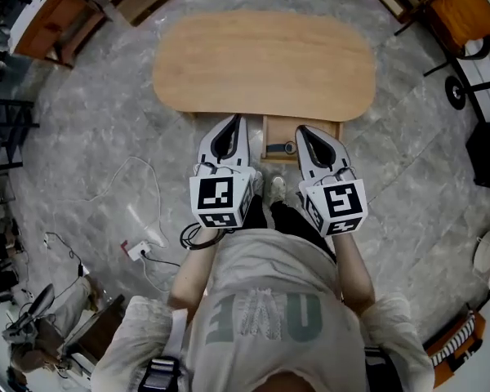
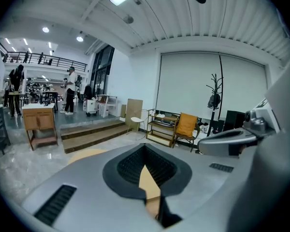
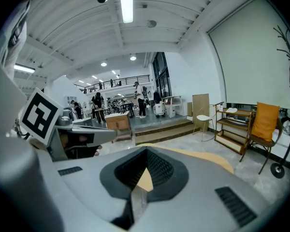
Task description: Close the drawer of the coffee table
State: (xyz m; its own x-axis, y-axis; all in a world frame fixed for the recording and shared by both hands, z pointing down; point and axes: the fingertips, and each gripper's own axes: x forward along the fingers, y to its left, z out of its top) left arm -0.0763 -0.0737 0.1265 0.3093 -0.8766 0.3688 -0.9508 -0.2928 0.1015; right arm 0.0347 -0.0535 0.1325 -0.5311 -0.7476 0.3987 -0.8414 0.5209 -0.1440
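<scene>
The oval table [image 1: 261, 64] fills the upper middle of the head view. Its drawer [image 1: 278, 131] sticks out from the near edge, just below centre. It looks light and stiff, so I'd reckon a flat push on the front panel would do, with no grasp needed. The left gripper [image 1: 231, 129] hangs beside the drawer and the right gripper [image 1: 305, 135] over it, both with jaws pressed together on nothing.

Count: 1 oval light-wood desk [image 1: 261, 64], 1 open wooden drawer [image 1: 276, 133] in it, 2 grey plastic tongs (left tongs [image 1: 238, 121], right tongs [image 1: 300, 130]), 1 white power strip [image 1: 139, 250].
</scene>
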